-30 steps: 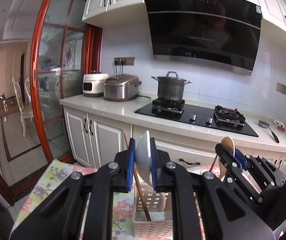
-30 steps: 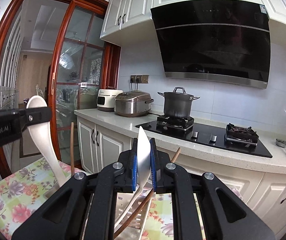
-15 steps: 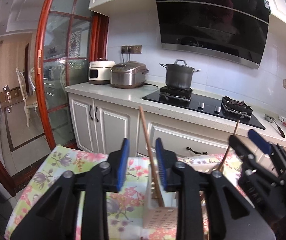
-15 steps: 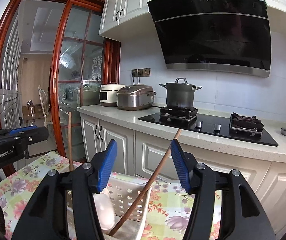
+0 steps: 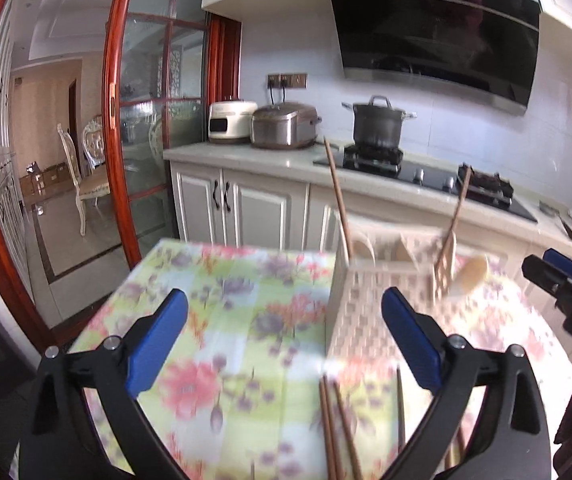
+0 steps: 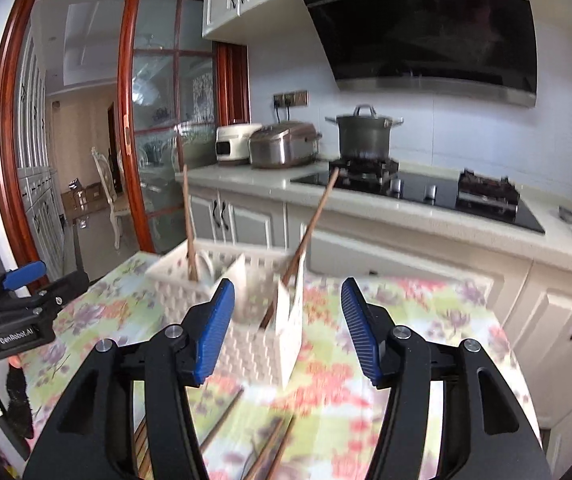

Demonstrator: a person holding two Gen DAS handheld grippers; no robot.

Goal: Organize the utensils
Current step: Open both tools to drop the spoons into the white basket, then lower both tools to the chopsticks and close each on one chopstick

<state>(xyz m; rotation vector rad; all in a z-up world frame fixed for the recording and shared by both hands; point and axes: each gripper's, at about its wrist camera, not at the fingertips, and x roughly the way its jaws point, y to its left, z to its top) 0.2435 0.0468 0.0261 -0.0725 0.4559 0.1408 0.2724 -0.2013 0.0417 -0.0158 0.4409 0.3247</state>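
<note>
**Two grippers empty, chopsticks waiting**

Two grippers hang spread and empty over the floral tablecloth [image 5: 245, 320]: our left gripper [image 5: 281, 344] and right gripper [image 6: 288, 330] grasp nothing. Nearest us, loose chopsticks [image 5: 332, 432] lie flat on the cloth, apparently awaiting sorting. Just beyond stands the white utensil caddy [image 6: 261, 344], its compartments propping two chopsticks [image 6: 306, 240] and pale spoons [image 6: 203, 266] upright. We judge the cloth left of the caddy offers approach room; the table's far edge sits close behind.

right tool [image 6: 288, 330] agape over white basket [image 6: 261, 344] holding chopsticks [image 6: 304, 244]
</note>
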